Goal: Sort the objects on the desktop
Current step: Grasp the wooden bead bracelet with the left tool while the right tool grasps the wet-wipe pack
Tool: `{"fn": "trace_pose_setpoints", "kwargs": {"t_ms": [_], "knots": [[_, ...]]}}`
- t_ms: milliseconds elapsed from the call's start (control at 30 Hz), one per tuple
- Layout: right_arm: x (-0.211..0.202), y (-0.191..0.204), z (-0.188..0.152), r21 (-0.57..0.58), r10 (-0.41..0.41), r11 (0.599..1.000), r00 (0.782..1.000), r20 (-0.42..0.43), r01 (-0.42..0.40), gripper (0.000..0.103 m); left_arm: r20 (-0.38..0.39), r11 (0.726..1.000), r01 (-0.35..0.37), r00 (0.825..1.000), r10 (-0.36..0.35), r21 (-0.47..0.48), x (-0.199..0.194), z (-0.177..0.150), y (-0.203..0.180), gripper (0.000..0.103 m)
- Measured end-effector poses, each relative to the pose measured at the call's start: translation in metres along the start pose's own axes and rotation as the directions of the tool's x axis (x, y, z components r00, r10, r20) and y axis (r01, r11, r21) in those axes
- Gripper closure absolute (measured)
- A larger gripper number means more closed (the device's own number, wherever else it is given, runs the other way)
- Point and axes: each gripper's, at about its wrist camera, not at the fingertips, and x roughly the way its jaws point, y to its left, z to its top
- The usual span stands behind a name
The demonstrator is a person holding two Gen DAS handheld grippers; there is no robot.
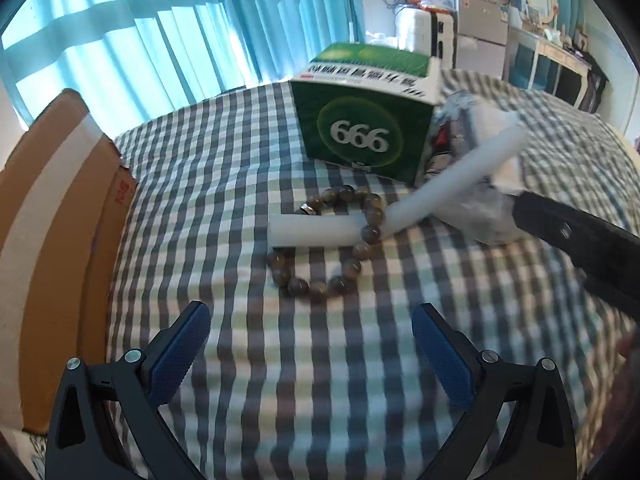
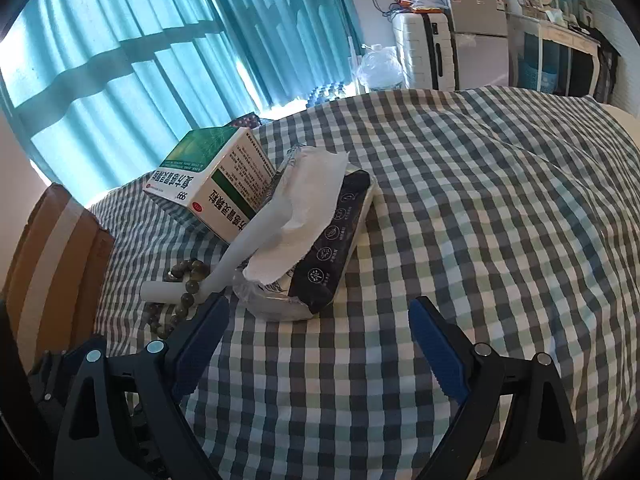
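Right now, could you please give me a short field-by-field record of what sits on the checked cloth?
surface: checked cloth
box: green medicine box, standing
beads: bead bracelet, lying flat before the box
tubes: white tube lying across the bracelet; second white tube leaning on the tissue pack
left gripper: open, empty
right gripper: open, empty

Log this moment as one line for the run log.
left gripper: open, empty | right gripper: open, empty | bead bracelet, white tubes, green box, tissue pack: clustered on checked cloth
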Motion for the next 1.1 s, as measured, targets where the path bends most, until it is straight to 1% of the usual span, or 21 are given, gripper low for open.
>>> {"fn": "trace_pose_setpoints", "kwargs": {"t_ms": [133, 200, 233, 267, 300, 367, 400, 467, 533, 567, 600, 633, 667, 700, 733, 800, 900, 967, 1100], "knots": [[0.014, 0.01, 0.001, -0.058, -0.023, 0.998, 0.999, -0.024, 0.021, 0.011, -0.009, 0.998, -0.054, 0.998, 0.054, 0.011, 0.019, 0.006, 0.006, 0.0], [0.019, 0.014, 0.002, -0.061, -0.011, 0.998, 0.999, -0.03, 0.009, 0.011, 0.0, 0.999, -0.033, 0.999, 0.033, -0.013, 0.025, 0.007, 0.012, 0.0], [0.021, 0.016, 0.002, -0.064, -0.007, 0.998, 1.0, -0.03, 0.005, 0.011, 0.002, 1.0, -0.021, 1.0, 0.021, -0.023, 0.027, 0.007, 0.015, 0.002], [0.024, 0.017, 0.003, -0.068, -0.007, 0.998, 1.0, -0.028, 0.006, 0.011, 0.003, 1.0, -0.008, 1.0, 0.008, -0.025, 0.028, 0.008, 0.018, 0.01], [0.027, 0.018, 0.004, -0.067, -0.012, 0.998, 1.0, -0.025, 0.011, 0.011, 0.006, 1.0, 0.006, 1.0, -0.006, -0.022, 0.028, 0.009, 0.019, 0.014], [0.036, 0.016, 0.005, -0.041, -0.024, 0.999, 0.999, -0.031, 0.023, 0.011, 0.015, 0.999, 0.046, 0.999, -0.046, 0.006, 0.026, 0.009, 0.016, 0.036], [0.039, 0.014, 0.006, -0.027, -0.019, 0.999, 0.999, -0.03, 0.018, 0.011, 0.023, 0.998, 0.048, 0.999, -0.049, 0.033, 0.024, 0.008, 0.014, 0.041], [0.039, 0.011, 0.007, -0.023, -0.013, 1.0, 1.0, -0.012, 0.013, 0.011, 0.03, 0.995, 0.061, 0.998, -0.064, 0.08, 0.02, 0.007, 0.008, 0.061], [0.039, 0.01, 0.008, -0.031, -0.016, 0.999, 1.0, -0.014, 0.015, 0.013, 0.023, 0.994, 0.081, 0.996, -0.082, 0.073, 0.019, 0.005, 0.01, 0.065], [0.038, 0.01, 0.008, -0.036, -0.021, 0.999, 1.0, -0.014, 0.02, 0.024, 0.02, 0.994, 0.089, 0.996, -0.09, 0.062, 0.018, 0.005, 0.013, 0.07], [0.036, 0.009, 0.008, -0.048, -0.03, 0.998, 0.999, -0.012, 0.03, 0.037, 0.015, 0.994, 0.093, 0.996, -0.093, 0.05, 0.016, 0.004, 0.016, 0.074], [0.035, 0.007, 0.009, -0.046, -0.036, 0.998, 0.999, -0.017, 0.035, 0.053, 0.009, 0.995, 0.094, 0.995, -0.095, 0.039, 0.016, 0.004, 0.019, 0.086], [0.033, 0.001, 0.01, -0.022, -0.02, 1.0, 1.0, -0.023, 0.019, 0.054, 0.003, 0.995, 0.096, 0.995, -0.096, 0.033, 0.015, 0.003, 0.023, 0.09], [0.029, -0.007, 0.01, 0.029, 0.014, 0.999, 1.0, -0.021, -0.014, 0.055, -0.002, 0.995, 0.098, 0.995, -0.098, 0.028, 0.013, 0.002, 0.027, 0.09], [0.025, -0.015, 0.01, 0.058, 0.026, 0.998, 0.999, -0.018, -0.025, 0.056, -0.005, 0.995, 0.098, 0.995, -0.098, 0.026, 0.011, 0.0, 0.032, 0.091], [0.017, -0.026, 0.008, 0.089, 0.008, 0.996, 1.0, -0.014, -0.006, 0.056, -0.009, 0.996, 0.089, 0.996, -0.088, 0.026, 0.005, -0.005, 0.038, 0.091], [0.006, -0.037, 0.004, 0.118, -0.009, 0.993, 1.0, -0.01, 0.01, 0.056, -0.015, 0.997, 0.082, 0.996, -0.083, -0.009, -0.003, -0.014, 0.054, 0.091], [-0.003, -0.039, 0.001, 0.116, -0.034, 0.993, 0.999, -0.007, 0.035, 0.056, -0.016, 0.996, 0.083, 0.996, -0.084, -0.043, -0.011, -0.019, 0.067, 0.091], [-0.023, -0.04, -0.004, 0.1, -0.13, 0.987, 0.991, 0.015, 0.127, 0.056, 0.009, 0.995, 0.08, 0.997, -0.079, -0.067, -0.036, -0.028, 0.084, 0.091]]}}
